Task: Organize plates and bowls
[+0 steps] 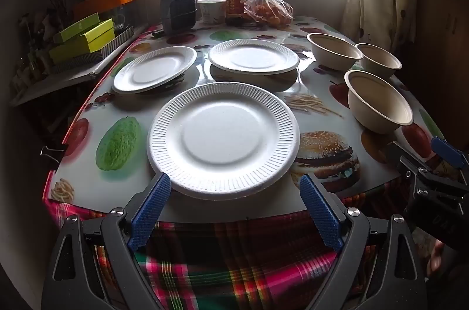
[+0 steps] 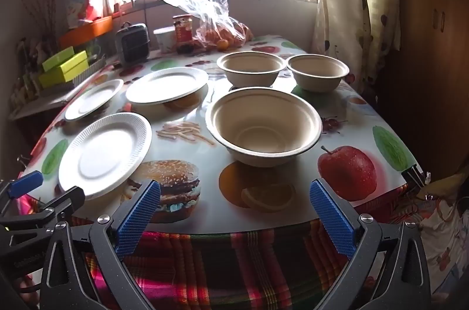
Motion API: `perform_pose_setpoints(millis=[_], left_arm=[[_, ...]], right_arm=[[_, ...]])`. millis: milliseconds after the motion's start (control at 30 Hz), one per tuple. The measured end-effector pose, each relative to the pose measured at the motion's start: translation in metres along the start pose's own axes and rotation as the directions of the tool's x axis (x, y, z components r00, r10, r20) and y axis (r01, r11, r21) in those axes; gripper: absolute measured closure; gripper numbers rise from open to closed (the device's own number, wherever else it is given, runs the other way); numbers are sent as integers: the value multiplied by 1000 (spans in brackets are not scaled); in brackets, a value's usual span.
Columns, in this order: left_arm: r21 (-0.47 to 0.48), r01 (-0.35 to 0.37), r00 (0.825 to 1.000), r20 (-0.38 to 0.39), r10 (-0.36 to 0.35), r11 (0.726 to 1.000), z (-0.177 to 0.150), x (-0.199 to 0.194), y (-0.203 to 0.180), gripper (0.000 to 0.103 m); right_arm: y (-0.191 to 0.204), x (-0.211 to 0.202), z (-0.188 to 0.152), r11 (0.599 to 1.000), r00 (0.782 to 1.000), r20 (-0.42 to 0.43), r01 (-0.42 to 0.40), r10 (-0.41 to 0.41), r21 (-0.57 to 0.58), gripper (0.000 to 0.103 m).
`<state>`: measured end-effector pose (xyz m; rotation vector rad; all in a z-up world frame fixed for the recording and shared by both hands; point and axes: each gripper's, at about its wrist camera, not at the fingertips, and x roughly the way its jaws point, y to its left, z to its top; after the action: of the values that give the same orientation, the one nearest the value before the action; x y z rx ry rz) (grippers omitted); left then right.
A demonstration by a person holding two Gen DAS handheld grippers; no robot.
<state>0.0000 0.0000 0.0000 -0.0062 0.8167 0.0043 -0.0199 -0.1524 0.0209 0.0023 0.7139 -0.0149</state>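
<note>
Three white ribbed plates lie on the table: a near plate (image 1: 223, 139) (image 2: 105, 154), a far left plate (image 1: 154, 69) (image 2: 93, 98) and a far middle plate (image 1: 253, 56) (image 2: 167, 85). Three beige bowls stand to the right: a near bowl (image 1: 378, 100) (image 2: 263, 125), a far left bowl (image 1: 334, 50) (image 2: 251, 71) and a far right bowl (image 1: 379, 60) (image 2: 318, 72). My left gripper (image 1: 234, 184) is open at the table's front edge, just before the near plate. My right gripper (image 2: 234, 189) is open at the front edge, short of the near bowl, and also shows in the left wrist view (image 1: 433, 163).
The table (image 2: 293, 210) has a glossy food-print cover over a plaid cloth. At the back stand a grey heater (image 1: 177, 10), a white tub (image 1: 211, 9), a jar (image 1: 234, 5) and a plastic bag of oranges (image 1: 263, 2). Green boxes (image 1: 85, 37) sit on a shelf at left.
</note>
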Motion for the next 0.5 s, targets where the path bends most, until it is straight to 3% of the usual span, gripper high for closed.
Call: perform_pose_setpoints(millis=[500], left_arm=[[13,-52,999,-11,52,999,0,1,1,13]], right_arm=[[3,1,4,999,999,4,-47,47,-20,0]])
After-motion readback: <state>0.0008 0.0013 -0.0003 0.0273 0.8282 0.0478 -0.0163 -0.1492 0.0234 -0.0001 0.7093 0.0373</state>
